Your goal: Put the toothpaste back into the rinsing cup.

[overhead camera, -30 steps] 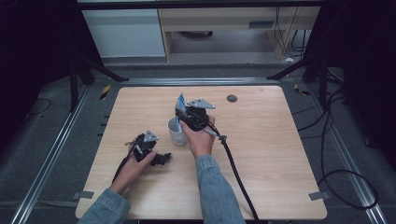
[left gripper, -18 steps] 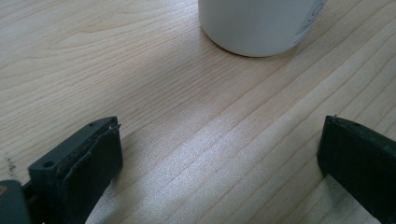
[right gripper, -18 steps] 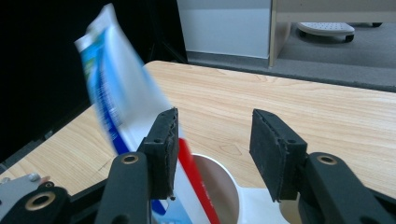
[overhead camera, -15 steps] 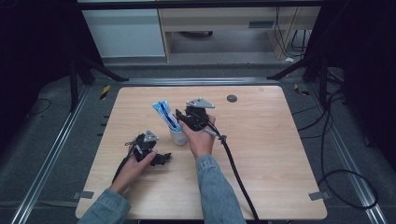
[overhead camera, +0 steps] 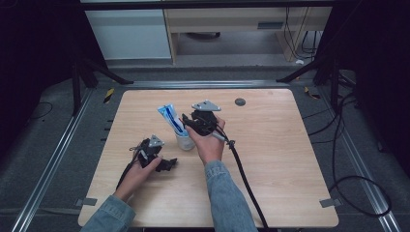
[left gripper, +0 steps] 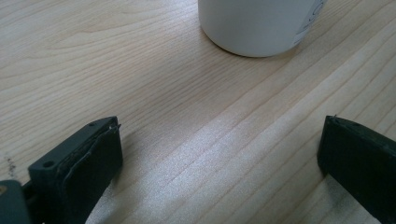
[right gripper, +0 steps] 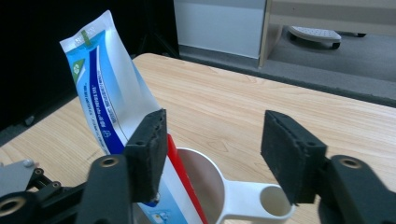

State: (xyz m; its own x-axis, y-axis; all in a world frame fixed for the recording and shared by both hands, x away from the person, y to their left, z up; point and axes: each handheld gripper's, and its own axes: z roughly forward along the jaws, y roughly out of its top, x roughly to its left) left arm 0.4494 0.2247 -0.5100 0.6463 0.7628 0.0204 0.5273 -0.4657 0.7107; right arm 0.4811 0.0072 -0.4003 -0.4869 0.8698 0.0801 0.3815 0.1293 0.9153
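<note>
A toothpaste tube [overhead camera: 172,119] stands leaning in a white cup [overhead camera: 184,142] near the middle of a pale wooden tabletop [overhead camera: 270,159], its flat crimped end tilted up and away toward the far left, as seen from the high view. The right gripper [overhead camera: 189,123], held in the person's right hand [overhead camera: 209,143], hangs just above the cup, its grey three-cornered plate on top and its black cable trailing back over the tabletop toward the near edge. Its jaws have just been opening: in the right gripper view the two black fingers [right gripper: 148,151] stand spread, with the cup's [right gripper: 219,186] open mouth and ring handle below the gap between them, and the blue, white and red tube [right gripper: 109,105] rises just beside the left-hand finger, outside that gap. Whether that finger brushes the tube cannot be told.

The left gripper [overhead camera: 166,163] rests low on the tabletop in the person's left hand [overhead camera: 137,174], nearer the person and to the left of the cup, pointing toward it. In the left gripper view its fingers [left gripper: 95,161] are spread wide over bare wood grain, nothing between them, with the rounded white base of the cup [left gripper: 259,25] standing a little ahead. Both forearms wear denim sleeves [overhead camera: 227,198]. A small dark round disc [overhead camera: 240,101] sits on the far side of the tabletop.
</note>
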